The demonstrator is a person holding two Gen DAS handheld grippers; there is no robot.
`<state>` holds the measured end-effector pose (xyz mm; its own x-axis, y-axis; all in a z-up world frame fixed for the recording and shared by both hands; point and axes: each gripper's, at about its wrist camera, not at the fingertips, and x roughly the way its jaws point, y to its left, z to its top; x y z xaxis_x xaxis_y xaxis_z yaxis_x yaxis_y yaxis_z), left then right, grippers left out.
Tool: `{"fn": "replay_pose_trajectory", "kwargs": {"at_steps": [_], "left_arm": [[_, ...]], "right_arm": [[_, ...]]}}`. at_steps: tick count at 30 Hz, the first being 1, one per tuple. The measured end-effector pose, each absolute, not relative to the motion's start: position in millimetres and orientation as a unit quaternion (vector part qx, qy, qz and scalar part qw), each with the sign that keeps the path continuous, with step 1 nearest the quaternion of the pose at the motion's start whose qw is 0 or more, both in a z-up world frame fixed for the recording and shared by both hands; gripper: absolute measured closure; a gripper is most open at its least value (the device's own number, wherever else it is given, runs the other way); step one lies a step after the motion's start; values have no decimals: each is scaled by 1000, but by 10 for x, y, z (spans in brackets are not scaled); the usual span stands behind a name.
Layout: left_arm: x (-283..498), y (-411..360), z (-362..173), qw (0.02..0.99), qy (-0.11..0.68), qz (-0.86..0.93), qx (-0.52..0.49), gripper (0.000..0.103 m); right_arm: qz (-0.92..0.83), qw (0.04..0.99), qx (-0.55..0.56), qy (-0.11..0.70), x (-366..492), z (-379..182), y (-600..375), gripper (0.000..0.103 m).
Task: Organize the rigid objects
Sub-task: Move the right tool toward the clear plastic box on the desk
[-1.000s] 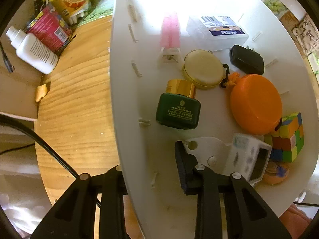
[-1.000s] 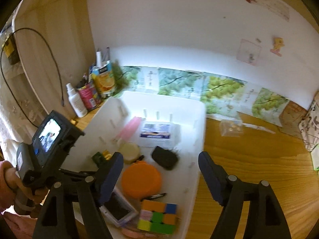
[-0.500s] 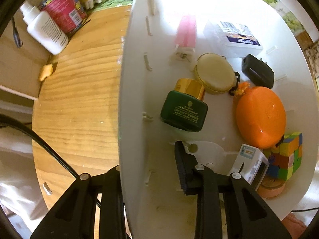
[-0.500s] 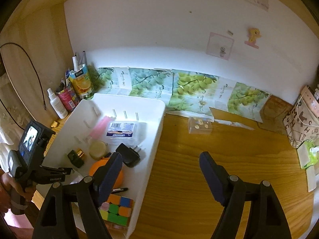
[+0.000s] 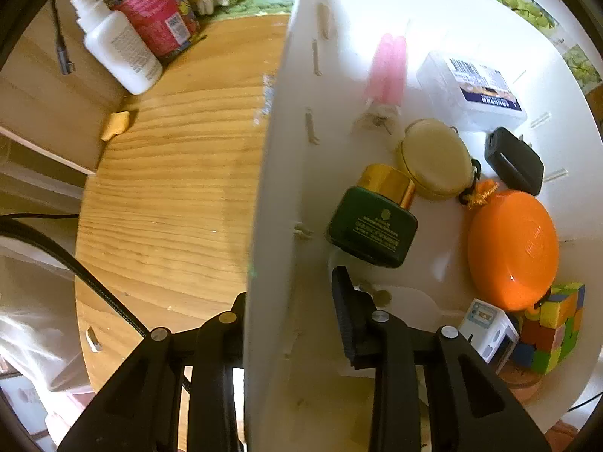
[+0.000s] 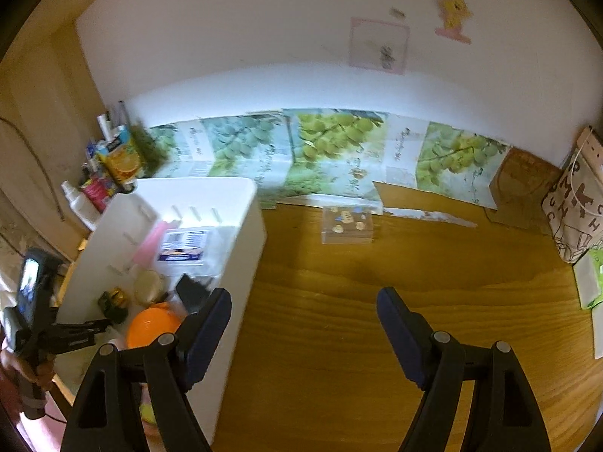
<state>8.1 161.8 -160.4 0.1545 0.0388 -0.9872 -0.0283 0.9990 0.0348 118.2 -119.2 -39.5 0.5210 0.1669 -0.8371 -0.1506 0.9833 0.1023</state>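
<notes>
So it's a wooden desk [image 6: 377, 339], light grain, pushed against a white wall. Sitting right on it: a big white bin [image 6: 233, 263] on the left, a small clear plastic box [image 6: 347, 225] near the back, grape-print paper sheets [image 6: 331, 154] along the wall. Left back corner has a white bottle [image 5: 117, 49], a red packet [image 5: 158, 22] and a juice carton [image 6: 120, 158]. Patterned bag [image 6: 576, 211] far right.

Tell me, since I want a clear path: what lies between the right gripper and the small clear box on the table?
Only bare wooden table lies between the right gripper and the clear box, in the right wrist view.
</notes>
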Motion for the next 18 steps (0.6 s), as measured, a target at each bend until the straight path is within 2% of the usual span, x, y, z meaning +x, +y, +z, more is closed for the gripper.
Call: {"fn": "replay_pose_trajectory", "kwargs": {"at_steps": [11, 18], "left_arm": [[22, 1679, -1517, 776, 627, 70, 5, 69], [5, 1758, -1473, 781, 617, 98, -4, 69]], "right_arm": [[83, 860, 34, 502, 1750, -924, -1436, 23], [78, 877, 13, 475, 1956, -1246, -1370, 23]]}}
